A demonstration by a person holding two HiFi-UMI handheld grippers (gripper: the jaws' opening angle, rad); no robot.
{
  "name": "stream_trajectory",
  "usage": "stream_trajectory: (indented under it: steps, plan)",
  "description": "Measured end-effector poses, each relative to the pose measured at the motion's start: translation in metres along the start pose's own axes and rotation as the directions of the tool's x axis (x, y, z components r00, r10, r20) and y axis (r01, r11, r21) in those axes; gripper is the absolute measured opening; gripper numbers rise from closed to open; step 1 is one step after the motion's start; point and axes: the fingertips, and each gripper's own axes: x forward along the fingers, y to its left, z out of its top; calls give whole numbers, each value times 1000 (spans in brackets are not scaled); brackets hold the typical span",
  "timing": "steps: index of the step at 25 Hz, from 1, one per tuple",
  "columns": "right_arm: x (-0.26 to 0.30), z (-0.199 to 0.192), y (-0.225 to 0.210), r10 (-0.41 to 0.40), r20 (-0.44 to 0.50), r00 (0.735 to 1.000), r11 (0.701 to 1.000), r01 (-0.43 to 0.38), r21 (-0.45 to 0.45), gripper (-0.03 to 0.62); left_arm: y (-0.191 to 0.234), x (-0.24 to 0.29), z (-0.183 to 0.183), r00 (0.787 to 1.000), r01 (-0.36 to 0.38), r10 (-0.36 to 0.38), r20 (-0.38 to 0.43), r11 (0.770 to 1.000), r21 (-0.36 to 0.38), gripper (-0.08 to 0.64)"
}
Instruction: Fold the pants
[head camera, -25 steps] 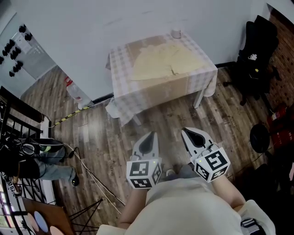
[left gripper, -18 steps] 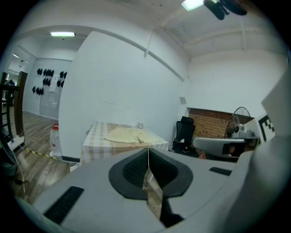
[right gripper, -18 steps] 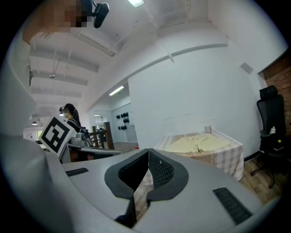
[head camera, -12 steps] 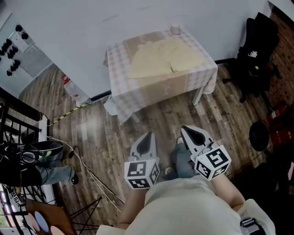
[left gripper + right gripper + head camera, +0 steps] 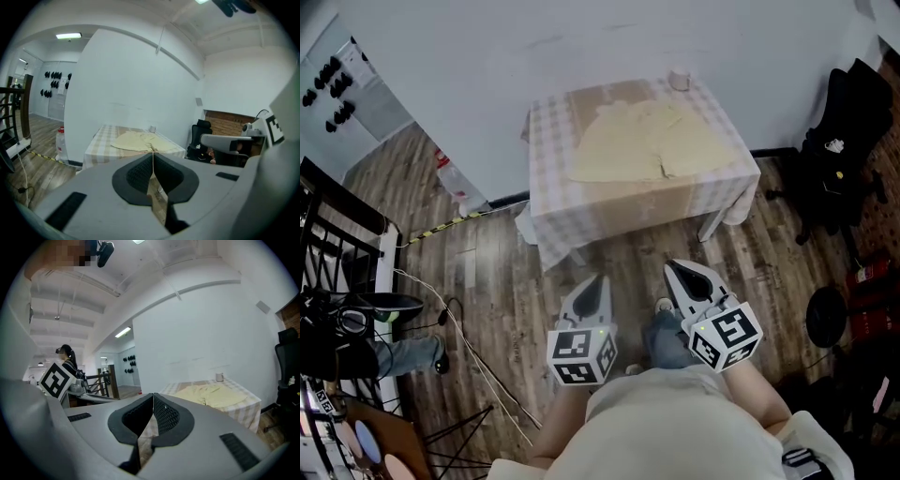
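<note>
Head view: the checked table (image 5: 546, 192) sits slightly nearer than a second ago. The left gripper (image 5: 596, 283) is pressed closed and empty. Cream pants (image 5: 652, 141) lie spread on the tabletop, untouched. The right gripper (image 5: 677, 272) is likewise closed on nothing. Folding hasn't begun.

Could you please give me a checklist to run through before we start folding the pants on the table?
1. The pants lie spread on the table: ok.
2. The left gripper is empty: ok, jaws together on nothing.
3. The right gripper is empty: ok, jaws together on nothing.
4. Jaws open for a grasp: not ok, both shut.
5. Grippers at the table: not ok, both hang over the floor, short of it.
6. The cup stands apart from the pants: ok, at the far corner.
</note>
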Motion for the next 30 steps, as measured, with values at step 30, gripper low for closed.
stream_trajectory:
  steps: [30]
  plan:
    - [140, 46, -217, 103, -54, 993, 994, -102, 25, 0, 29, 220, 68, 980, -201, 200, -11, 974, -106, 6]
